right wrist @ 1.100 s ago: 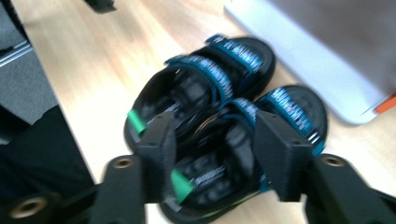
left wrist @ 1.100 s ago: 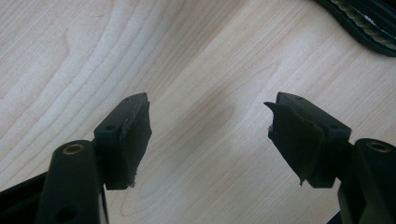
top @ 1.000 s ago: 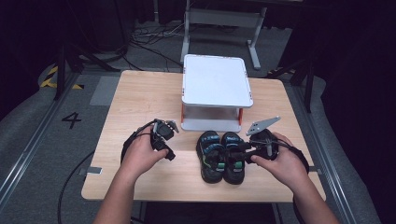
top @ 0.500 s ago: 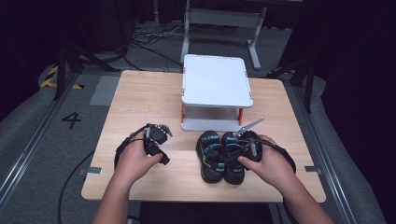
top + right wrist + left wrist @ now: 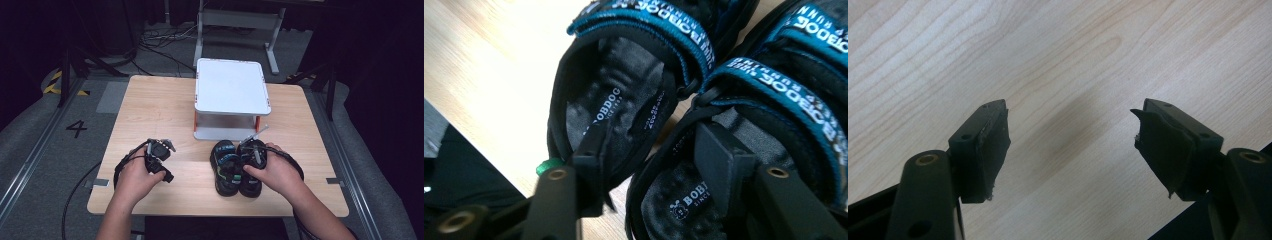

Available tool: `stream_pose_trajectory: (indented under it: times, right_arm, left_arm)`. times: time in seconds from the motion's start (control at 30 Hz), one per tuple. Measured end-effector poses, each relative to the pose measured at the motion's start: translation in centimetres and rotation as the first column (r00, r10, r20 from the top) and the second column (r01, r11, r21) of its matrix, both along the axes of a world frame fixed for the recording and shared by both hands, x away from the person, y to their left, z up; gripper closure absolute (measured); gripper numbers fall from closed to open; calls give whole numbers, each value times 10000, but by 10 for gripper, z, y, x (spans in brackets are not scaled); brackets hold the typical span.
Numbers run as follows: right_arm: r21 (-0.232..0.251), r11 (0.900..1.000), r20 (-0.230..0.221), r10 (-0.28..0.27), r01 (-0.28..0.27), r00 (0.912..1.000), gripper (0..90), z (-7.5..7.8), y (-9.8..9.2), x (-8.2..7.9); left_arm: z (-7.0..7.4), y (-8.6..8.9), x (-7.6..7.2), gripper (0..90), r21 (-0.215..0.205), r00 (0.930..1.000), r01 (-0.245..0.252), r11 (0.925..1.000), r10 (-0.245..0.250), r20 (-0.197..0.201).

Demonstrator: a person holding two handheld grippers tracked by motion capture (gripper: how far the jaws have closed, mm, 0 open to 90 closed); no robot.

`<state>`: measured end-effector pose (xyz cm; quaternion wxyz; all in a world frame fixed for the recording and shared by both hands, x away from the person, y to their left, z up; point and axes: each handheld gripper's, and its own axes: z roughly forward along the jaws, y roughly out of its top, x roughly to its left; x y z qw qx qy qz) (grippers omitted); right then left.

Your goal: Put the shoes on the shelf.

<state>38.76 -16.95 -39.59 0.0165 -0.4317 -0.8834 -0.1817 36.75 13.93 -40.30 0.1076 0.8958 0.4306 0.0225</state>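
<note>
Tongs in the right hand (image 5: pixel 253 152) are closing in from the right, one jaw inside each black, teal-strapped sandal (image 5: pixel 624 100) at the pale wooden worktop's (image 5: pixel 150 105) near edge, probably to pinch both, while the left tongs (image 5: pixel 1073 145) are hovering apart, empty.

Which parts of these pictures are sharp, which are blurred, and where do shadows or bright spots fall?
High view: table evenly lit, surroundings dark, white stand brightest. Left gripper view: wood grain fairly sharp, a soft shadow between the open left tongs. Right gripper view: sandals with readable lettering, near right tongs slightly soft, table overexposed at the upper left.
</note>
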Motion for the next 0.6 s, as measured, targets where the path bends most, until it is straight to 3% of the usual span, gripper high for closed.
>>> stream_pose_trajectory:
  times: [0.1, 0.13, 0.27, 0.53, 0.6]
  right_arm:
    - [-152, 9999, -116, 58, -60, 9999, 599, -3, 1, 1]
    - [-258, 9993, -52, 275, -277, 9996, 658, -5, 1, 1]
    - [-485, 9974, 94, 541, -536, 9985, 715, -5, 2, 0]
    - [-493, 9965, 111, 675, -669, 9977, 733, -6, 2, 1]
    - [-658, 9887, 541, 1382, -1346, 9889, 722, -7, 2, -3]
  left_arm:
    - [0, 0, 0, 295, 27, 10000, 30, 10000, -30, 12]
    - [1, 0, 0, 295, 20, 10000, 58, 10000, -58, 7]
    - [1, -1, 0, 295, 9, 9999, 68, 10000, -68, 78]
    - [1, -2, 0, 295, 5, 10000, 70, 10000, -70, 52]
    - [1, -2, 0, 295, -17, 10000, 73, 10000, -73, 54]
